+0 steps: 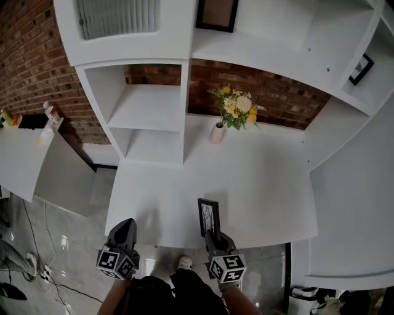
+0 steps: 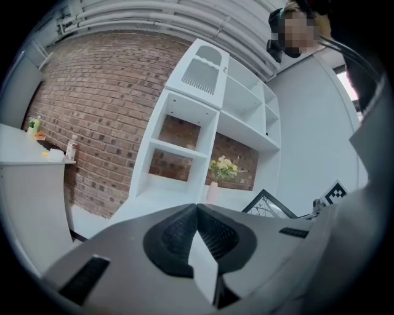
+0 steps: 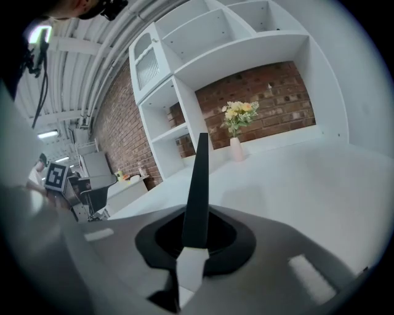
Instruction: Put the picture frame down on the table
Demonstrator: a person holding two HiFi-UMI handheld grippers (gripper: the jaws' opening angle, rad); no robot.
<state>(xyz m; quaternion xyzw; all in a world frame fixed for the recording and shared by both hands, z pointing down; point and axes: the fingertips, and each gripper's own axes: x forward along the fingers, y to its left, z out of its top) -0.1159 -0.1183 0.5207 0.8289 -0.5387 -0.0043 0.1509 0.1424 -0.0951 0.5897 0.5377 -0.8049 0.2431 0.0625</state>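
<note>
A small black picture frame (image 1: 208, 216) stands on edge over the white table's (image 1: 265, 184) front edge, held by my right gripper (image 1: 212, 234), which is shut on its near side. In the right gripper view the picture frame (image 3: 197, 187) rises edge-on as a thin black bar from between the closed jaws. My left gripper (image 1: 126, 232) hangs off the table's front left corner, shut with nothing in it. The left gripper view shows its pads (image 2: 212, 232) pressed together and the picture frame (image 2: 269, 205) off to the right.
A pink vase of yellow and white flowers (image 1: 234, 114) stands at the back of the table by the brick wall. White shelving (image 1: 151, 111) surrounds the table at the left, back and right. Two other framed pictures (image 1: 217, 13) sit on the upper shelves. Tiled floor (image 1: 68, 240) lies below.
</note>
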